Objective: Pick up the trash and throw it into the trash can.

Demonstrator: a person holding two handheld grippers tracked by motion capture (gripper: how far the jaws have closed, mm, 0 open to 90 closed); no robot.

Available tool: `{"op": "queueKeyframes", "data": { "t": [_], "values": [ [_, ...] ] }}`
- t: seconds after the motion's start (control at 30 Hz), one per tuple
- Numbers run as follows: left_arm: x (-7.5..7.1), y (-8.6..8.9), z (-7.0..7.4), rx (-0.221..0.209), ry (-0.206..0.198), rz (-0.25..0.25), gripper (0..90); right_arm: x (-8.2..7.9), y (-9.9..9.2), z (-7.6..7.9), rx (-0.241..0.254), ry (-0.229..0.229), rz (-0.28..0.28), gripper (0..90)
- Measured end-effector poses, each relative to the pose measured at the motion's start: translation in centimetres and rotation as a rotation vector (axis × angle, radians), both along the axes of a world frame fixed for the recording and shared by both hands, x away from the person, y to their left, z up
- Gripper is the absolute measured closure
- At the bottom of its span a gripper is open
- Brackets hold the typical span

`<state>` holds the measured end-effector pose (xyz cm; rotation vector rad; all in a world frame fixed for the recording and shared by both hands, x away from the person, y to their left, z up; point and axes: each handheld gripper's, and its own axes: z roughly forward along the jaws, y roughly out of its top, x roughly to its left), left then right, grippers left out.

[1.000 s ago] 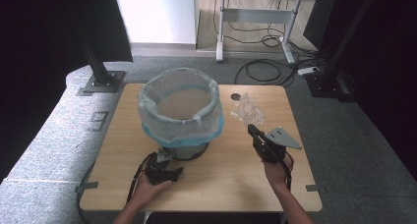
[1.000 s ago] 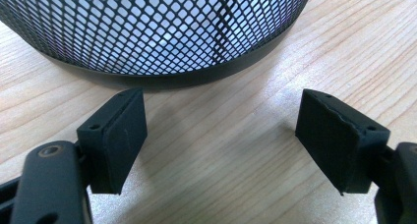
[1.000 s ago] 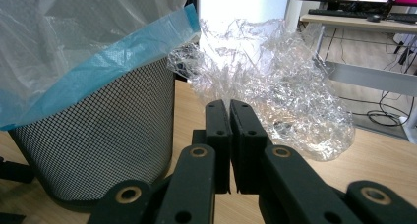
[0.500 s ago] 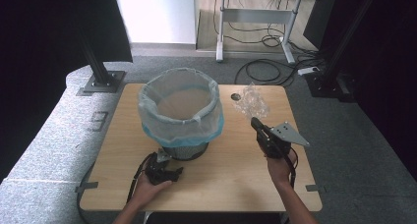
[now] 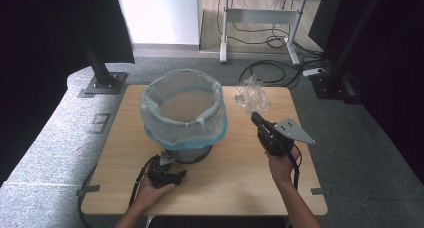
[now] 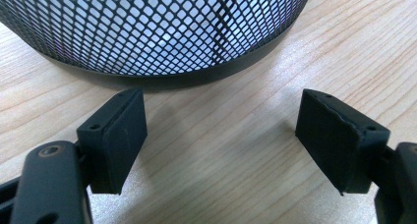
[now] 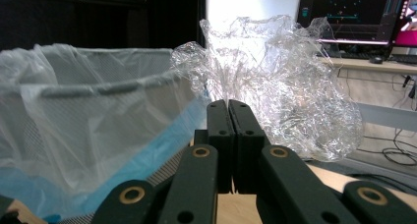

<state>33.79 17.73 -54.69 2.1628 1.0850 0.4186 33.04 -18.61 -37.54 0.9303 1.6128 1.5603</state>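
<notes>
A black mesh wastebasket (image 5: 183,144) lined with a whitish-blue bag (image 5: 150,119) stands on the wooden table (image 5: 235,180). My right gripper (image 5: 256,118), lifted off the table to the basket's right, is shut on a crumpled clear plastic film (image 5: 253,95) that hangs from its tips. In the right gripper view the jaws (image 7: 228,104) stand pressed together, the film (image 7: 290,81) bunched beyond them and the bag's rim (image 7: 88,86) at the left. My left gripper (image 5: 163,164) rests on the table at the basket's foot, open and holding nothing (image 6: 221,121), facing the mesh wall (image 6: 162,32).
A grey padded mat (image 5: 55,148) wraps the table's left side. Black stand bases sit at the back left (image 5: 102,83) and back right (image 5: 330,83). A desk frame (image 5: 260,23) with floor cables (image 5: 280,73) stands behind. A lit monitor (image 7: 354,13) is beyond the film.
My right gripper has risen and moved towards the back of the table, carrying the plastic film up with it. The left gripper has stayed put.
</notes>
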Motion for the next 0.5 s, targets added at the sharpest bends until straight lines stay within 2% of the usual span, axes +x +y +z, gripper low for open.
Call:
{"op": "queueKeyframes", "data": {
  "t": [0.37, 0.5],
  "values": [
    [0.0, 0.0, 0.0, 0.000, 0.000, 0.000, 19.4, 1.0, 1.9, 1.0, 0.020, -0.005, 0.038, 88.1],
    [0.0, 0.0, 0.0, 0.000, 0.000, 0.000, 19.4, 1.8, 3.5, 2.2, 0.025, -0.011, 0.061, 88.1]
  ]
}}
